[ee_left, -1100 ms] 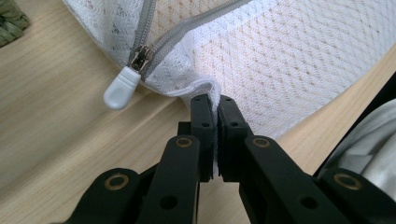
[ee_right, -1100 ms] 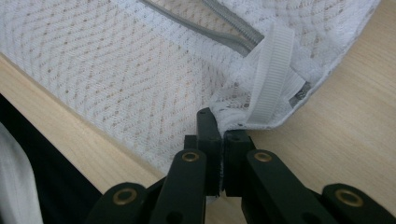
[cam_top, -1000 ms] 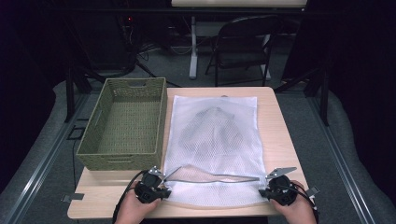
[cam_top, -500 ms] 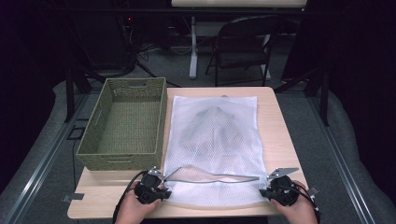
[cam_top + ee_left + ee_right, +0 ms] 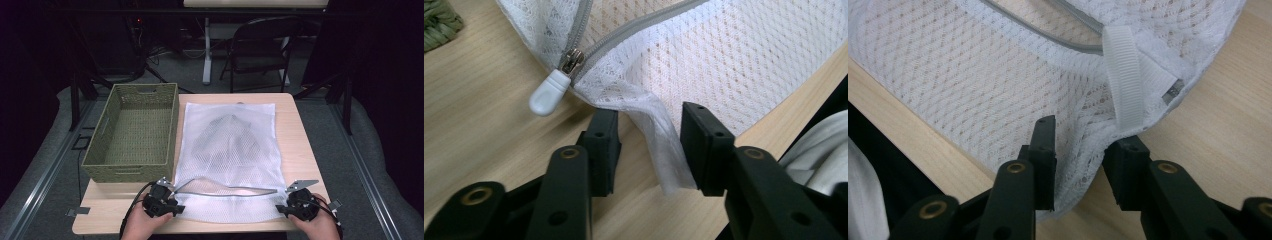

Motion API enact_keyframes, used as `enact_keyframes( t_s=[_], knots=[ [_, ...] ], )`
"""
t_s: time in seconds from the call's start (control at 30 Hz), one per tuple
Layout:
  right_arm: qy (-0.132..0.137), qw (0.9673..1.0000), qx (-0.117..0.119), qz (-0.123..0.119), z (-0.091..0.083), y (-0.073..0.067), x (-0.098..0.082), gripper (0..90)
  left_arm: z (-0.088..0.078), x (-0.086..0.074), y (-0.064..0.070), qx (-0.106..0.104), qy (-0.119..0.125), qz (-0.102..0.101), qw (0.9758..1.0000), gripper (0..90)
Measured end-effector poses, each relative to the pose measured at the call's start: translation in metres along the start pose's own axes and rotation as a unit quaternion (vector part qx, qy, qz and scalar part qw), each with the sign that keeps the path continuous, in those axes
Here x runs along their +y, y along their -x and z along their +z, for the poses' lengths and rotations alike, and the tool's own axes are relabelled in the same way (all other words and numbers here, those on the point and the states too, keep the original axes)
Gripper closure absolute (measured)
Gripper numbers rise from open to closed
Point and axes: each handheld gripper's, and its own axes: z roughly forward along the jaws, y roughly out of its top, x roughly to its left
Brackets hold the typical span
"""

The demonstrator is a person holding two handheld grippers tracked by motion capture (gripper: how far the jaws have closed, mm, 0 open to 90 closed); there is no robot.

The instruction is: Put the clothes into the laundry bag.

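A white mesh laundry bag [image 5: 227, 150] lies flat on the wooden table [image 5: 295, 130] with a dark garment [image 5: 225, 140] inside it. Its grey zipper [image 5: 225, 187] runs along the near edge, partly unzipped. My left gripper [image 5: 172, 205] is at the bag's near left corner. Its jaws [image 5: 649, 120] have just been opening and stand apart, with a fold of mesh hanging loose between them below the white zipper pull [image 5: 546, 95]. My right gripper [image 5: 282, 209] is at the near right corner. Its jaws [image 5: 1083, 145] have also just been opening, with mesh lying between them under a white ribbon loop [image 5: 1125, 80].
An empty green woven basket [image 5: 132, 170] stands on the table's left side, right against the bag. A folding chair [image 5: 260, 50] and table legs stand on the floor beyond the far edge. Both hands rest at the near table edge.
Both grippers' jaws have parted and let go of the bag's near corners. The hands and the bag have kept their places.
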Motion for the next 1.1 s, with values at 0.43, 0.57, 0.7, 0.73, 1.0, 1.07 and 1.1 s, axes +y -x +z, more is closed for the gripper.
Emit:
enact_keyframes(
  t_s=[0.43, 0.57, 0.7, 0.73, 1.0, 1.07, 1.1],
  knots=[
    [-0.003, 0.9999, -0.012, -0.007, -0.001, -0.001, 0.001, 57.3, -0.003, 0.001, 0.0, 0.023, 0.006, 0.01, 0.9997, 46.2],
    [-0.001, 0.9999, -0.01, -0.006, -0.001, -0.001, 0.002, 56.8, -0.005, 0.002, -0.001, 0.02, 0.009, 0.012, 0.9997, 45.8],
    [-0.001, 0.9999, -0.013, -0.009, -0.003, 0.0, 0.002, 56.1, -0.008, 0.002, -0.001, 0.023, 0.013, 0.012, 0.9996, 45.8],
    [0.0, 0.9999, -0.011, -0.008, -0.003, 0.0, 0.003, 56.1, -0.009, 0.003, -0.001, 0.024, 0.015, 0.012, 0.9995, 45.7],
    [0.007, 0.9998, -0.014, -0.007, -0.014, 0.003, 0.005, 55.2, -0.02, 0.004, -0.002, 0.032, 0.029, 0.01, 0.999, 45.2],
    [0.008, 0.9998, -0.017, -0.01, -0.017, 0.003, 0.006, 55.0, -0.024, 0.006, -0.001, 0.033, 0.034, 0.014, 0.9988, 44.9],
    [0.009, 0.9997, -0.018, -0.01, -0.019, 0.003, 0.007, 54.9, -0.026, 0.006, -0.001, 0.034, 0.039, 0.013, 0.9986, 44.7]
  ],
)
